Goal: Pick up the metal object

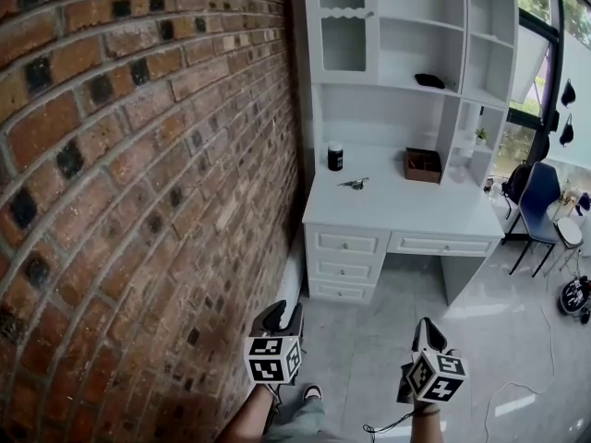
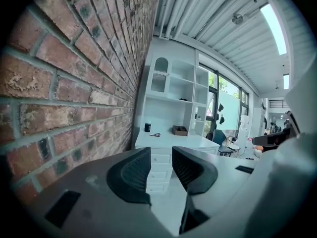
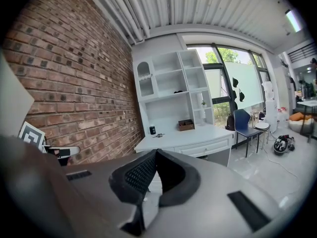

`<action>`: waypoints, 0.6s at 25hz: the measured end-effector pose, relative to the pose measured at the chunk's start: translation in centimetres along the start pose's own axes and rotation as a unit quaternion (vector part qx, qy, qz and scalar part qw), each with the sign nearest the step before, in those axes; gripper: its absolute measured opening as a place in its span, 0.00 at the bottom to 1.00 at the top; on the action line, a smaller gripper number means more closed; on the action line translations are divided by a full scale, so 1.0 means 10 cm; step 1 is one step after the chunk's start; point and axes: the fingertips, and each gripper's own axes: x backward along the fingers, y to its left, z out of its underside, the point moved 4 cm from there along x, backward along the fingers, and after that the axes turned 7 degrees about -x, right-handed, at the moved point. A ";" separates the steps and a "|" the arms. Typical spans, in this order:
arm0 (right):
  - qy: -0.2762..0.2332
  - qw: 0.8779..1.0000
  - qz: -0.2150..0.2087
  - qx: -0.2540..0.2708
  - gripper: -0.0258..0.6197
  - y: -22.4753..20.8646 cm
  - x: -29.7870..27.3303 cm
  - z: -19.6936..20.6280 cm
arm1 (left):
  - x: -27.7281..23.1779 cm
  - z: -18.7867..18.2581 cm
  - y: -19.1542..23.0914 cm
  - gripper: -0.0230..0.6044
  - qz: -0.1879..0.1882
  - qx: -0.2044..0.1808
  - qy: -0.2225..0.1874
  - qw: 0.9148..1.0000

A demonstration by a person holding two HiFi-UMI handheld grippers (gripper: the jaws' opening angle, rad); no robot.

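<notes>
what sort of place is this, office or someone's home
Probably a study or home-office corner, though it may be a staged room. A white desk with drawers and a shelved hutch stands against a brick wall, and a blue chair sits by a big window.

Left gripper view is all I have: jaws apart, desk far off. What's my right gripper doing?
Observer: The right gripper has its jaws closed tip to tip, with nothing between them.
Operator: Where is it relative to the left?
Observer: Head view shows it beside the left gripper, both low over the floor, well short of the desk.
Operator: And my target?
Observer: From above, the metal object lies nearer the black jar than the brown box, touching neither.
</notes>
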 end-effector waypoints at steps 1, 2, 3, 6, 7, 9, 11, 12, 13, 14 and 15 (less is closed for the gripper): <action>0.001 1.000 0.000 0.003 0.04 0.01 -0.07 -0.01 | -0.07 -0.01 0.04 0.25 -0.002 0.001 0.000 1.000; 0.002 1.000 0.001 0.008 0.04 0.01 -0.15 -0.02 | -0.15 -0.02 0.09 0.25 -0.005 0.001 0.000 1.000; 0.003 1.000 0.002 0.012 0.04 0.02 -0.24 -0.04 | -0.22 -0.03 0.14 0.25 -0.007 0.001 0.001 1.000; 0.000 1.000 0.001 0.017 0.04 0.07 -0.50 -0.16 | -0.47 -0.09 0.28 0.25 -0.009 0.006 0.000 1.000; -0.001 1.000 0.001 0.020 0.04 0.09 -0.60 -0.20 | -0.56 -0.11 0.33 0.25 -0.010 0.007 -0.001 1.000; -0.002 1.000 -0.002 0.021 0.04 0.15 -0.79 -0.28 | -0.74 -0.17 0.43 0.25 -0.011 0.011 -0.002 1.000; -0.001 1.000 -0.003 0.025 0.04 0.20 -0.97 -0.34 | -0.91 -0.22 0.53 0.25 -0.012 0.014 -0.002 1.000; 0.000 1.000 -0.003 0.027 0.04 0.22 -1.07 -0.36 | -1.00 -0.24 0.57 0.25 -0.012 0.015 -0.003 1.000; 0.001 1.000 -0.005 0.028 0.04 0.25 -1.15 -0.39 | -1.07 -0.27 0.61 0.25 -0.011 0.015 -0.003 1.000; 0.002 1.000 -0.006 0.027 0.04 0.29 -1.24 -0.41 | -1.14 -0.29 0.66 0.25 -0.010 0.015 -0.004 1.000; 0.002 1.000 -0.007 0.026 0.04 0.32 -1.32 -0.44 | -1.21 -0.32 0.70 0.25 -0.010 0.015 -0.004 1.000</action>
